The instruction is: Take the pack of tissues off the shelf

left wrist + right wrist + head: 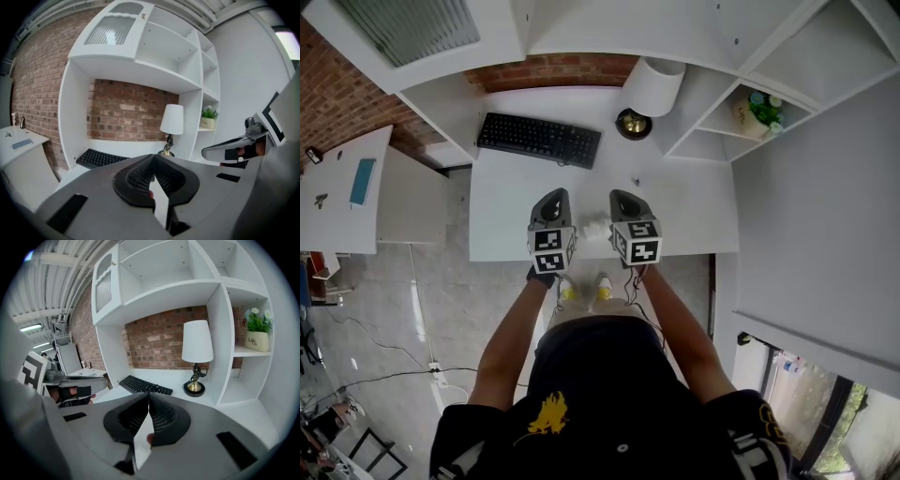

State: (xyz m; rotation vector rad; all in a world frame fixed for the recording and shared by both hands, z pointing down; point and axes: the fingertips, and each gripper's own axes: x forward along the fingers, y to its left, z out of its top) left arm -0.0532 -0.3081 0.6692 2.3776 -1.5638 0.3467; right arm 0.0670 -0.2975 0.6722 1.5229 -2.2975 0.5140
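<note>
Clenched with its two jaws meeting at their tips, our left claw (153, 158) grasps nothing, and our right claw (149, 395) is clenched and empty in the same way. We hold the two side by side and close together, both tipped a little downward over the near part of the white desk (694, 211). Between the claws, just below their tips in the head view, we see a small white bundle (595, 225) at the level of the desk; we cannot tell whether it is the pack of tissues. Ahead of the left claw and slightly to its left lies a black keyboard (539, 139). Ahead of the right claw stands a lamp (654, 86) with a white shade on a brass base. Farther to the right of that claw, a potted plant (759, 112) sits in an open shelf compartment (717, 131).
</note>
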